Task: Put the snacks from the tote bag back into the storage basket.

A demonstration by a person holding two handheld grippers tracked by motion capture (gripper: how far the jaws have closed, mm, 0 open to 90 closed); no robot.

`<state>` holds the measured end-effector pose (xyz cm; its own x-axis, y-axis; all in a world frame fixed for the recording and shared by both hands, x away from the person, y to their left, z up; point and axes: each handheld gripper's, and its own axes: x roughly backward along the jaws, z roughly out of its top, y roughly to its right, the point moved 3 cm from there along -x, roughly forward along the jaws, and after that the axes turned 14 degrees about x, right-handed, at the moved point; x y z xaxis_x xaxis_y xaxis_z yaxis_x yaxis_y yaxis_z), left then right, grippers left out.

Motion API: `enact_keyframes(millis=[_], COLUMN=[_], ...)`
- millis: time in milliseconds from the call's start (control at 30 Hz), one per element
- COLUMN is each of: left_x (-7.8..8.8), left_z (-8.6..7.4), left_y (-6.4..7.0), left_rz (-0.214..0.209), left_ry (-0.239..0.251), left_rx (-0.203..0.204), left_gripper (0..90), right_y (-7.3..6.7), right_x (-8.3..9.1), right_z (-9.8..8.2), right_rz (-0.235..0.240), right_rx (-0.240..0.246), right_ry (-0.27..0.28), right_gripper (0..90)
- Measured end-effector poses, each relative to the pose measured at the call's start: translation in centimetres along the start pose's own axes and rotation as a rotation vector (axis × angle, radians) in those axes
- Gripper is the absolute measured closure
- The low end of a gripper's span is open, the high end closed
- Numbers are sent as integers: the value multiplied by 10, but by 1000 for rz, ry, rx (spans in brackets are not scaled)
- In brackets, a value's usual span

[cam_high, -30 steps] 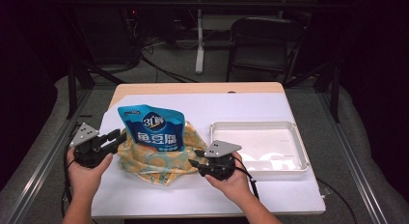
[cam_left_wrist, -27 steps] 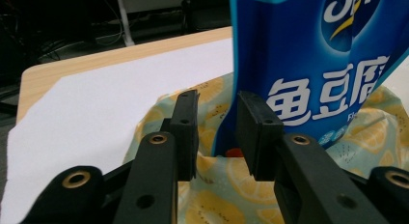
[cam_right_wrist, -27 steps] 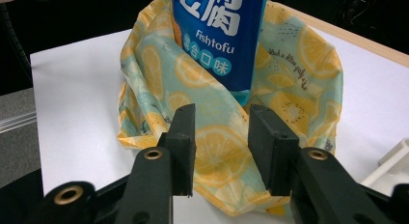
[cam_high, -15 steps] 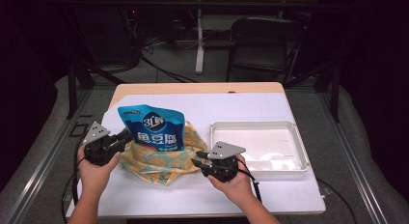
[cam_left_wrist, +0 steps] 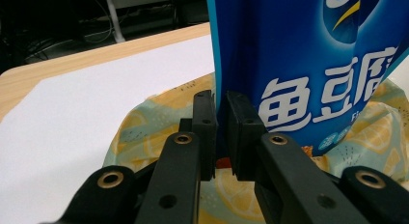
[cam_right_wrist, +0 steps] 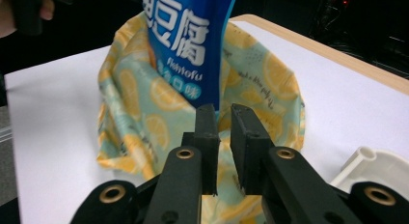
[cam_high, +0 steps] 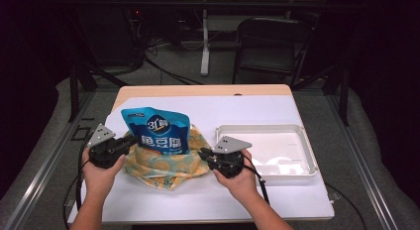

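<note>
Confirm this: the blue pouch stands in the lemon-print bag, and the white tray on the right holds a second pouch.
Not quite. The white tray holds nothing, as the high view shows. The rest stands: the blue pouch stands in the lemon-print bag, and the tray lies to the right.

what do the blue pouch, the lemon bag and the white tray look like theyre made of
Blue pouch: likely glossy plastic film, with sheen and sharp printed lettering. Lemon-print bag: seems soft cloth or coated fabric, matte, folding in loose creases. White tray: probably rigid moulded plastic, smooth, with rounded rim and faint gloss.
</note>
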<state>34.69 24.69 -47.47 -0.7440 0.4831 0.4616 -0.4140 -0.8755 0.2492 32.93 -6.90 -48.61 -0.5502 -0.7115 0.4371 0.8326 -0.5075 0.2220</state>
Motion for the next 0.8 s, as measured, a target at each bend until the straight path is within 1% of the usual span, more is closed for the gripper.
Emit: enact_keyframes(millis=[133,367,500,567,667,800], left_x=[0,0,0,-1,-1,-1], left_z=[0,0,-1,-1,-1,-1], left_y=[0,-1,0,0,1,1], left_rz=[-5,-10,-9,-2,0,-6], left_ry=[3,6,7,5,12,10], left_rx=[-7,-6,-12,-19,-22,-20], left_gripper=[839,825,823,817,816,821], right_y=[5,12,12,12,12,12], right_x=[-10,-24,-28,-30,-32,-36], right_z=[9,17,20,22,24,30], right_rz=[4,9,13,15,20,24], right_rx=[-6,-28,-32,-34,-27,-24], right_ry=[-2,-3,-2,-1,2,9], right_gripper=[816,795,784,781,779,780])
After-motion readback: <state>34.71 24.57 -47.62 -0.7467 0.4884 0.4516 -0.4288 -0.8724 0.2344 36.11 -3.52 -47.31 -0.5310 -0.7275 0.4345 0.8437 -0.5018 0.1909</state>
